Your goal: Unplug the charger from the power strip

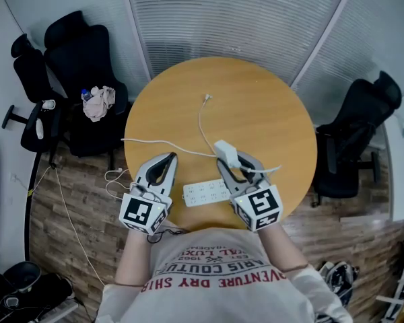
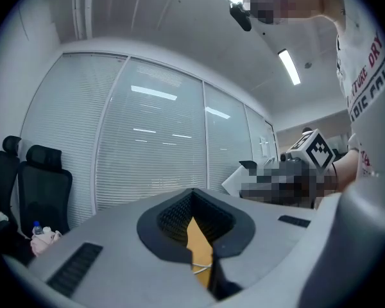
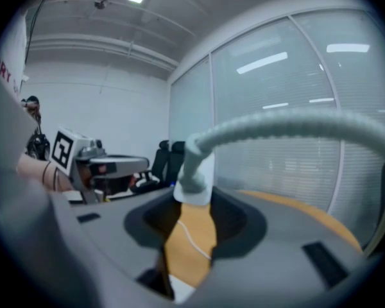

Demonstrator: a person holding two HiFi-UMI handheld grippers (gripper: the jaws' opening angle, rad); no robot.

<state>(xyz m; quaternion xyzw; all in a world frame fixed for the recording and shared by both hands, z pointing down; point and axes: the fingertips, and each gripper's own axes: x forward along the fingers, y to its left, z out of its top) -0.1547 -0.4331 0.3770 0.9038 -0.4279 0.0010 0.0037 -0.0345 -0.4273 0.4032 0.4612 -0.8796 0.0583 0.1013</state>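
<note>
- My right gripper (image 1: 234,163) is clamped on the charger (image 1: 223,151), which looks lifted clear of the power strip (image 1: 203,194), at its 1 o'clock
- My left gripper (image 1: 170,159) is closed and empty, at the strip's 10 o'clock
- I judge the unplugging done; only setting the charger down remains

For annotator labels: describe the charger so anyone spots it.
Find the round wooden table, then the right gripper over its near edge. The charger is the small white block in its jaws, held clear of the long flat power strip beside it.
</note>
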